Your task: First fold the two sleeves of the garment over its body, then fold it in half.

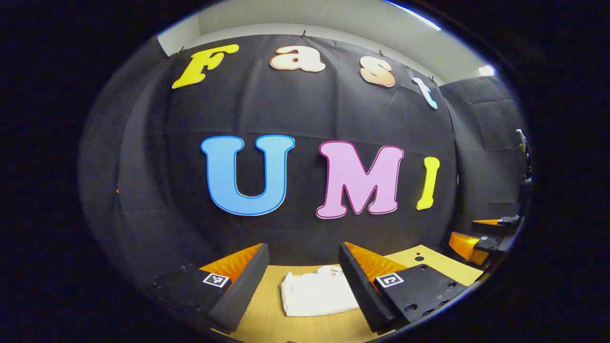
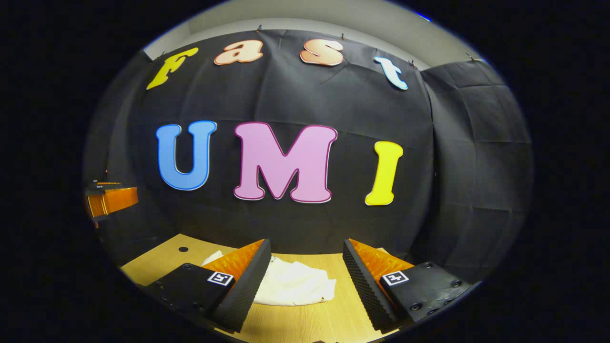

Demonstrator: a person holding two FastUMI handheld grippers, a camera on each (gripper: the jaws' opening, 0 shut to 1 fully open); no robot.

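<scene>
A white garment (image 1: 317,293) lies folded into a compact bundle on the wooden table (image 1: 305,328). In the left gripper view my left gripper (image 1: 305,259) hangs open above it, the bundle showing between and below its two fingers. The right gripper's fingers (image 1: 481,243) appear at the far right edge of that view. In the right gripper view the same white garment (image 2: 295,286) rests on the table (image 2: 329,324), partly hidden behind the left finger. My right gripper (image 2: 306,252) is open and held clear of the cloth, nothing between its fingers.
The black cloth wall (image 1: 305,157) rises right behind the table's far edge. A small dark hole (image 2: 183,249) marks the tabletop at the left in the right gripper view. The other gripper (image 2: 107,200) shows at that view's left edge.
</scene>
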